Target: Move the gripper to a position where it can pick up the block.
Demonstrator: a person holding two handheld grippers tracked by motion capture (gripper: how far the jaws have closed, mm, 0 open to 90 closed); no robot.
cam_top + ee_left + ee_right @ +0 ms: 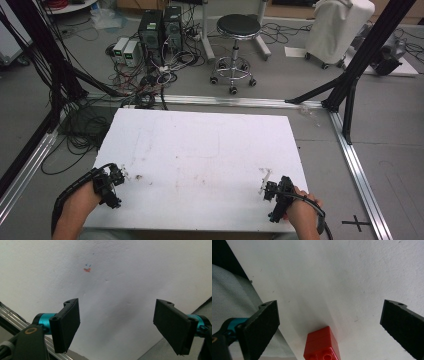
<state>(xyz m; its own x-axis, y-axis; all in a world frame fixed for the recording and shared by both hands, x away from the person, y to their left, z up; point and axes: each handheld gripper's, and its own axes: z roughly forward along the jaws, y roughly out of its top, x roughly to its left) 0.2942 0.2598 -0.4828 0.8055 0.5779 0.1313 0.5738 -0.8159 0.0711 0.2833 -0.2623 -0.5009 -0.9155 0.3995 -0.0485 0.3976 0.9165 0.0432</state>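
A small red brick [322,345] lies on the white table [352,277] near its edge, low between my right gripper's jaws and touching neither. My right gripper [329,315] is open wide around it; in the high view this gripper [268,189] rests at the table's near right, held by a hand. My left gripper [117,176] sits at the near left corner of the table [200,140]. In its own view the left gripper [117,315] is open, with bare white board between the jaws.
A small orange and blue mark [87,269] is on the board ahead of the left gripper. Beyond the table stand a black stool [238,25], computer towers [160,30] with tangled cables, black frame posts [360,60] and a white covered unit [340,27].
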